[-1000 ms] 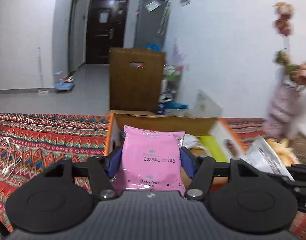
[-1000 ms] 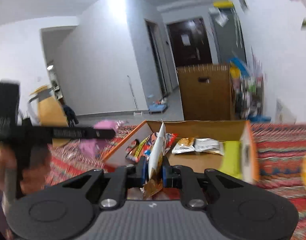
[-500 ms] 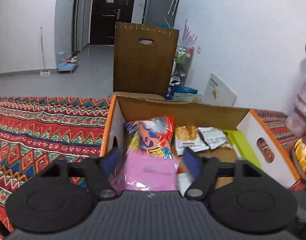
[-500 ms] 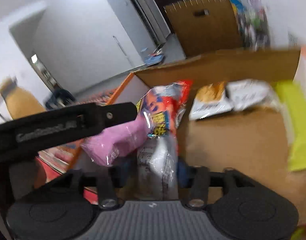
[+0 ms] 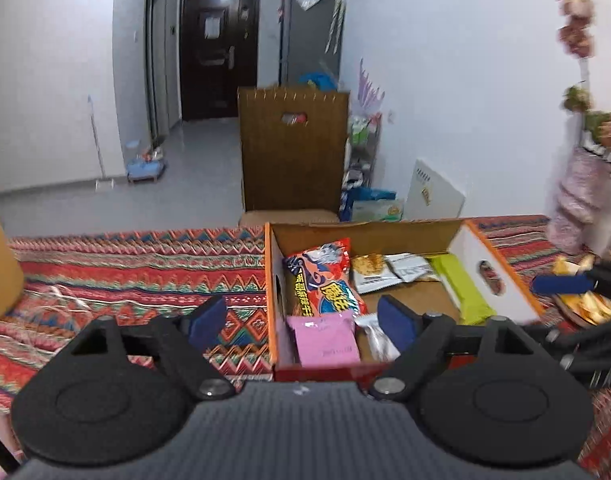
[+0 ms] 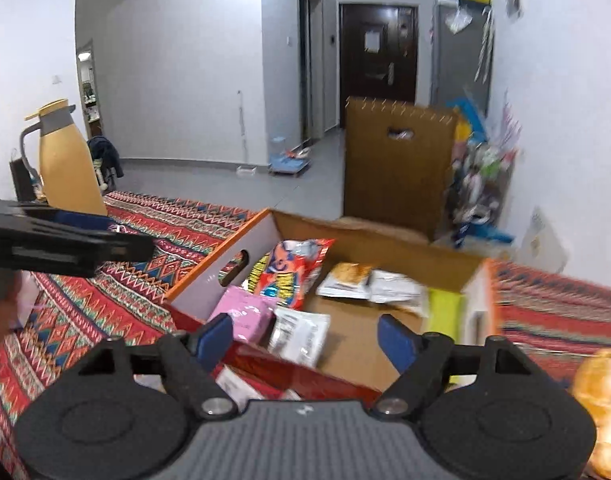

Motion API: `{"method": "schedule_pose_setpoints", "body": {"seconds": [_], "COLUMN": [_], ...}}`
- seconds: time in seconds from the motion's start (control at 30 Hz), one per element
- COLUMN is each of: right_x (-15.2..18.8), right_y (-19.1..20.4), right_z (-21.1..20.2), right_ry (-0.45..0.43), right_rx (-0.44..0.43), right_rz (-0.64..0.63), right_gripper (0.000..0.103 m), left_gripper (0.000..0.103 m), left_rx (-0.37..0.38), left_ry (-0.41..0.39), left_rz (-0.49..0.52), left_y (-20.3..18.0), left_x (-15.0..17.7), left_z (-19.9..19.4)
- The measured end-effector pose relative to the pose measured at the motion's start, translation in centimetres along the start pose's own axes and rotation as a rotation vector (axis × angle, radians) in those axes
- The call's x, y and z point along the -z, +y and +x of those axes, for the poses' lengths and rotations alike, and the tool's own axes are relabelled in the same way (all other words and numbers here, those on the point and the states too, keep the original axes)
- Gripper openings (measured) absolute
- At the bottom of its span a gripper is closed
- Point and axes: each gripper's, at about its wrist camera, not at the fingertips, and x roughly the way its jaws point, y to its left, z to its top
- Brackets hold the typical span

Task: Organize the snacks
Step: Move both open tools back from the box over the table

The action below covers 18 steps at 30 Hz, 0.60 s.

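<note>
Both claws are emptying over the box, the next snack waiting off to my right.

My left claw (image 5: pixel 301 320) and right claw (image 6: pixel 305 334) are both opening, nothing between the jaws; the pink packet (image 5: pixel 325 340) and white packet (image 6: pixel 301 332) are lying in the cardboard box (image 5: pixel 501 292) at twelve o'clock, long axes pointing away from me. The yellow snack bag (image 6: pixel 597 384) is sitting at four o'clock of my right claw on the table (image 5: pixel 125 264), so I judge that hand nearer.
</note>
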Motion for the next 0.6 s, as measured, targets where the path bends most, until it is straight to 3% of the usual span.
{"method": "schedule_pose_setpoints", "body": {"seconds": [0.33, 0.4, 0.5, 0.6], "right_x": [6.8, 9.0, 12.5, 16.4], "right_y": [1.9, 2.5, 3.3, 4.4], "right_z": [-16.4, -19.4, -23.1, -25.8], "right_ry": [-0.109, -0.129, -0.165, -0.191], "right_rx": [0.071, 0.080, 0.102, 0.141], "right_rz": [-0.068, -0.067, -0.053, -0.037], "right_gripper": [0.089, 0.091, 0.102, 0.102], "left_gripper": [0.096, 0.099, 0.102, 0.102], "left_rx": [0.046, 0.043, 0.013, -0.013], "left_ry": [-0.162, -0.193, -0.231, -0.234], "left_rz": [0.059, 0.063, 0.069, 0.064], "left_y": [-2.3, -2.6, -3.4, -3.8], "left_x": [8.3, 10.1, 13.5, 16.8], "left_z": [-16.9, -19.4, -22.6, -24.8]}}
